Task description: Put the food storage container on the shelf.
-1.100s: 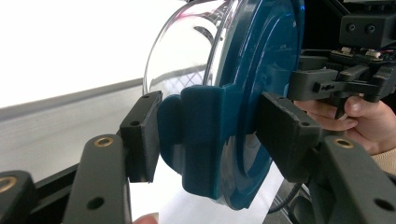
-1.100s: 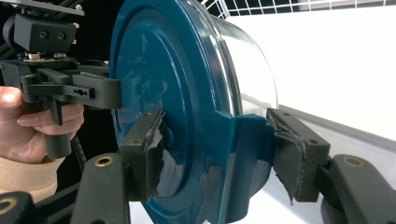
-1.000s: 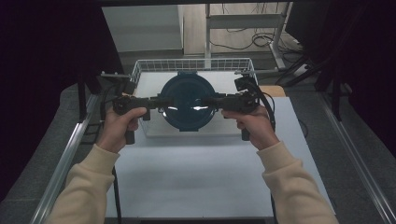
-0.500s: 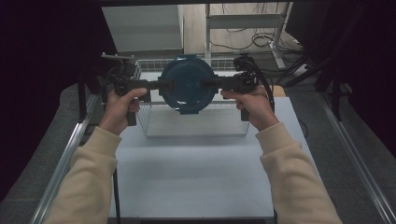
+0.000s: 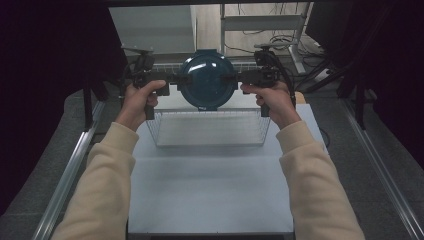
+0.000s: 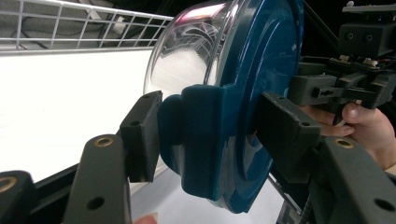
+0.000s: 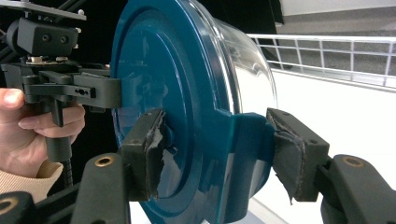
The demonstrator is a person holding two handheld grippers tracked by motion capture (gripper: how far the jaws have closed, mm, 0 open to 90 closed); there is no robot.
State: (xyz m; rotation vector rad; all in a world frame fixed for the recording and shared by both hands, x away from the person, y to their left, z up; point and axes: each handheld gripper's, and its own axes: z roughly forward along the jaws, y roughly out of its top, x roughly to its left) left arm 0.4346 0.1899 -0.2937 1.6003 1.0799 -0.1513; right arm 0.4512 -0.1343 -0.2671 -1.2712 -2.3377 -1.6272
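Both grippers clamp one object: a round dark-teal plastic lid with a clear glass bowl under it (image 5: 207, 80), held in the air above the far part of the table, over the back of a white wire basket (image 5: 210, 131).

Left gripper (image 5: 176, 79): jaws closed on the teal tab at the lid's left edge; the left gripper view shows a pad pressed on each face of the tab (image 6: 196, 135). Right gripper (image 5: 235, 78): jaws closed on the opposite tab; its foam pads (image 7: 152, 154) are torn and frayed. Lid sits roughly level between the two, hands at the same height.

Surface: pale white-blue tabletop (image 5: 210, 195), matte and bare in the near half. The basket rests on it toward the far side, rectangular, with nothing visible inside. Aluminium rails (image 5: 70, 175) run along both long sides of the table.

Room: dark grey carpet-like floor, black curtains left and right. Behind the table are a light wall panel, a metal shelf frame (image 5: 260, 22) and loose cables on the floor at the far right.

Cream sleeves (image 5: 107, 190) cover both forearms.
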